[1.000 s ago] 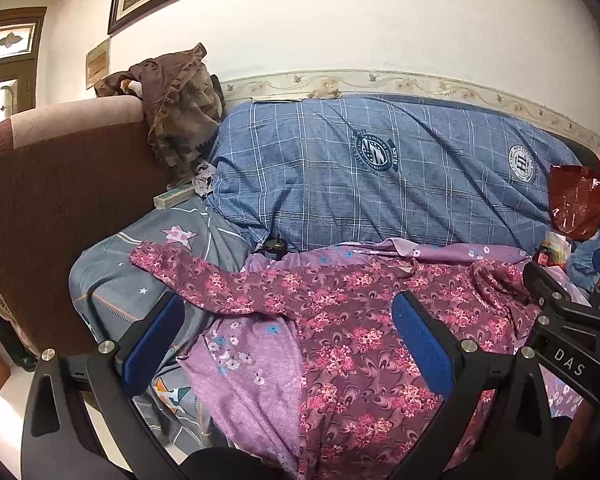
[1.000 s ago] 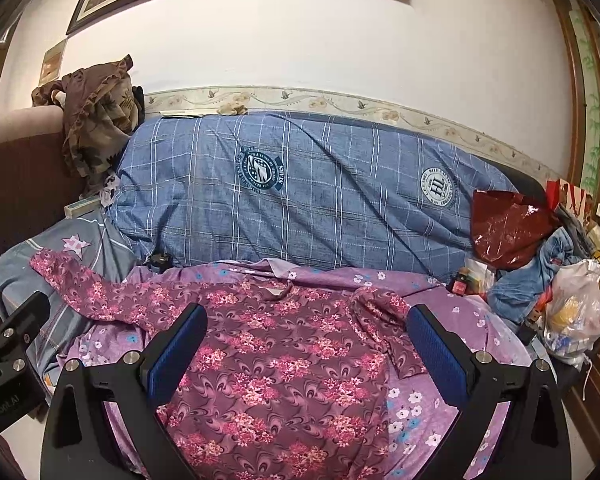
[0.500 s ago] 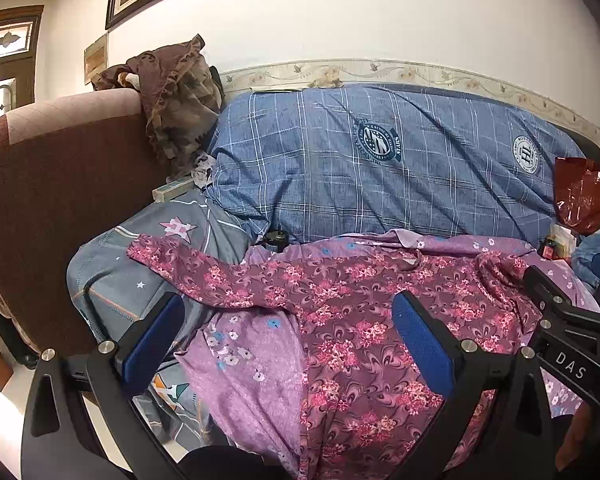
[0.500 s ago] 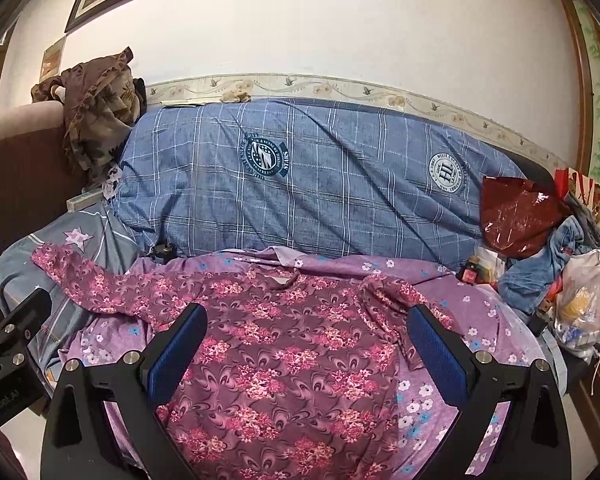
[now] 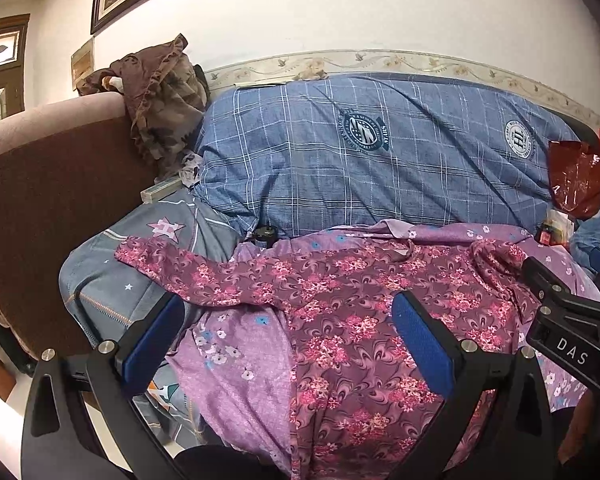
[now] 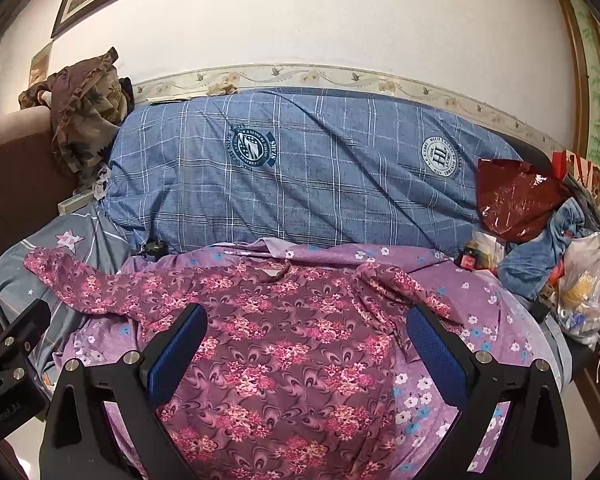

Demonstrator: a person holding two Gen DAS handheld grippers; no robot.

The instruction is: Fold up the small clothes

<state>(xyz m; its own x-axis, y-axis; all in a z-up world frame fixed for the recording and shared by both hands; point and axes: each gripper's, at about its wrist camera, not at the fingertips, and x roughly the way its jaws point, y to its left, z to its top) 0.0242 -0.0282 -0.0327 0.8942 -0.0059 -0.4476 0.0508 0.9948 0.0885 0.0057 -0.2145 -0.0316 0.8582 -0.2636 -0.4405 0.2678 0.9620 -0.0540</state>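
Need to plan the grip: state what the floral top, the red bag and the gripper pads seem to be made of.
Floral top: thin soft fabric, probably a knit; it drapes limply with soft wrinkles, matte.
Red bag: plastic film, glossy; sharp crinkles with bright glints.
Pads of the right gripper: blue, matte, finely textured, likely rubber or foam; both grippers' jaws stand open.

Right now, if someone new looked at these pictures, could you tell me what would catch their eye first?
First, the maroon floral top spread flat on the lilac flowered sheet, one sleeve stretched out to the left over a grey star-print cushion. Behind it rises a big blue checked cover with two round crests. Both the left gripper and right gripper hang open above the top.
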